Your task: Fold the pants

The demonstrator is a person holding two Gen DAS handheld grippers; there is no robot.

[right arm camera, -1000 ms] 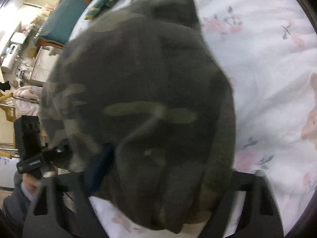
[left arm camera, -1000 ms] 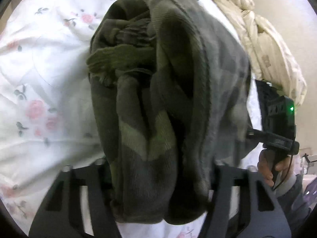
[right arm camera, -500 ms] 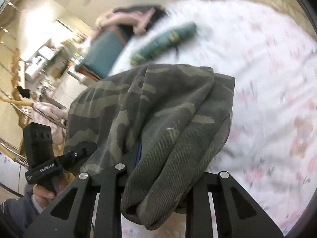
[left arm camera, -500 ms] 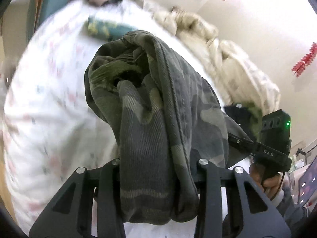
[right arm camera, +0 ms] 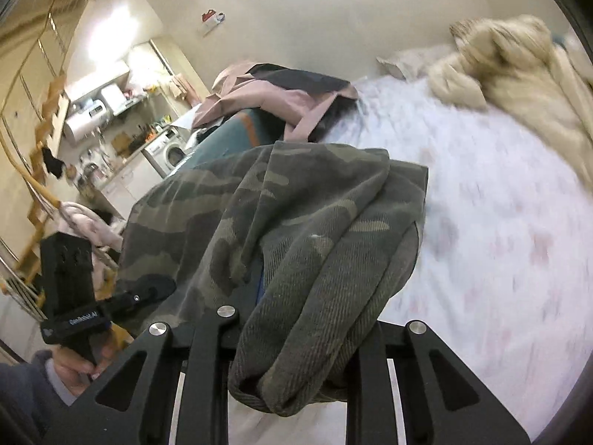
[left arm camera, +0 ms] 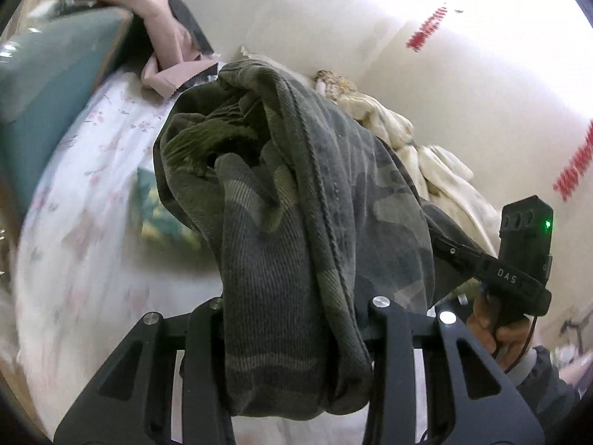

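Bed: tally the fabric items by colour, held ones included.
Camouflage green: 1, pants, gripped by left gripper and right gripper
Pink: 1, garment
Cream: 1, blanket
White floral: 1, bedsheet
Teal: 1, cushion
Total: 5

The pants (left arm camera: 296,230) are green and brown with army blotches (camouflage), made of thick ribbed cloth. They are bunched in a fat bundle — up in the air, above the flowery white bed. One frayed end sticks out — folds hang down over each other.
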